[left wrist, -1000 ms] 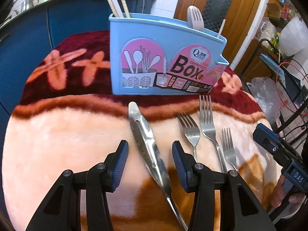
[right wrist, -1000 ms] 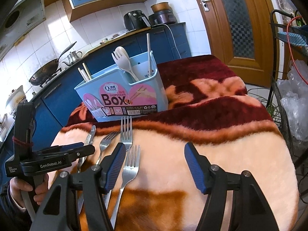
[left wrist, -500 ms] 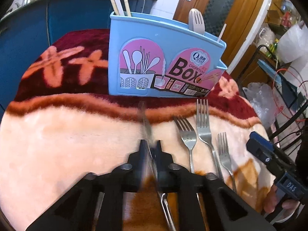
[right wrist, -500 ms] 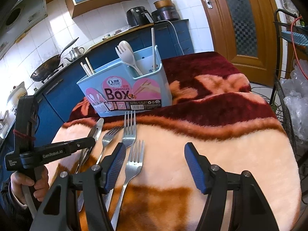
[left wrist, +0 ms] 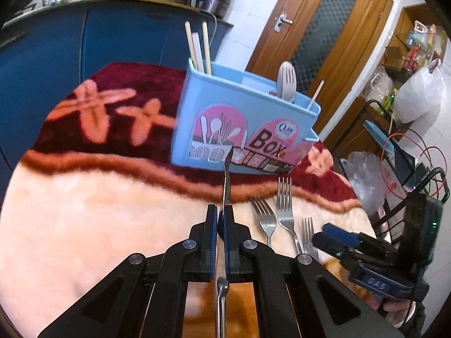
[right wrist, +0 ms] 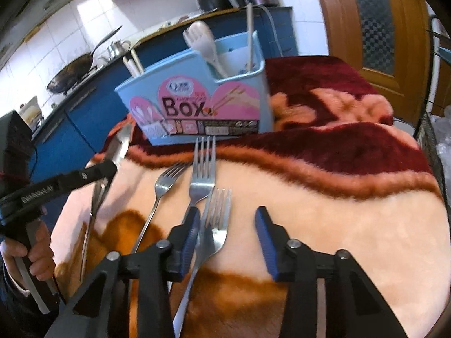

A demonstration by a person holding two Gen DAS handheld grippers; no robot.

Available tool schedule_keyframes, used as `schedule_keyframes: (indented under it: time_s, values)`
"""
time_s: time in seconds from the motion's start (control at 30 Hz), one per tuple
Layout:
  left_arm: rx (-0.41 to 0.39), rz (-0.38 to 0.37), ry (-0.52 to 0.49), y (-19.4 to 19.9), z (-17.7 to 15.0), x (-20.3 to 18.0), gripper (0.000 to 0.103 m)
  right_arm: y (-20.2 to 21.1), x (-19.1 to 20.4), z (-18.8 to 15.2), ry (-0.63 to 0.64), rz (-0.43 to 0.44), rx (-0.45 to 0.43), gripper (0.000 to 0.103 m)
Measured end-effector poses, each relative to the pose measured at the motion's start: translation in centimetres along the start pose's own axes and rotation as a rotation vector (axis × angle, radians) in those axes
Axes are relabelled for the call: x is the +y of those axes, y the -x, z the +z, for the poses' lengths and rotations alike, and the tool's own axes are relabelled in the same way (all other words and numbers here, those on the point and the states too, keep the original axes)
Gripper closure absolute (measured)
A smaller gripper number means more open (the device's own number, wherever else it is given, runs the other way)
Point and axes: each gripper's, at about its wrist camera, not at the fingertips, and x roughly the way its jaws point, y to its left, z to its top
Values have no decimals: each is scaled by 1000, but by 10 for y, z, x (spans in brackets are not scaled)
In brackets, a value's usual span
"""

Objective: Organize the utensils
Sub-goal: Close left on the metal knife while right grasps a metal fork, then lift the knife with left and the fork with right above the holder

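Note:
My left gripper (left wrist: 221,214) is shut on a steel knife (left wrist: 226,180) and holds it edge-up above the blanket, its tip pointing at the blue utensil box (left wrist: 242,124). The knife also shows in the right wrist view (right wrist: 118,146), lifted at the left. Three steel forks (left wrist: 282,211) lie side by side on the blanket to the right. My right gripper (right wrist: 228,225) is open, low over the nearest fork (right wrist: 217,219), whose head lies between its fingers. The box (right wrist: 197,109) holds chopsticks, a white plastic fork and a stick.
A plush peach, brown and maroon blanket (right wrist: 338,211) covers the round table. Blue kitchen cabinets (left wrist: 84,42) stand behind it. A wooden door (left wrist: 324,28) and a wire rack with bags (left wrist: 394,140) are at the right.
My left gripper closed on the knife, turned it on edge and lifted it off the blanket. My right gripper moved down and forward over the nearest fork.

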Motion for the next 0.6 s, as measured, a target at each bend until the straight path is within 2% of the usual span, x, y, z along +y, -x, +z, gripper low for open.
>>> schedule_keyframes:
  time_s: [0.03,0.1,0.2,0.3,0.4,0.6]
  values:
    - [-8,-2,0,2,1,1,99,-1,1,1,7,2,4,63]
    - [-23,-4,1,6,2,2,99,-1,0,3,5,20,10,78]
    - [-44,-14,7,11,4,5,99,-5,-2,3,-16,85,30,92]
    - [-62,-21,10,15,6,7,99,-3,-4,2,-34,125,17,96]
    - [-90,-29,7,21,9,6,99,7,-4,3,-45,155,-34,100]
    - [-165,-28,-8,34,16,1,99,37,13,6,20,138,-179,100]
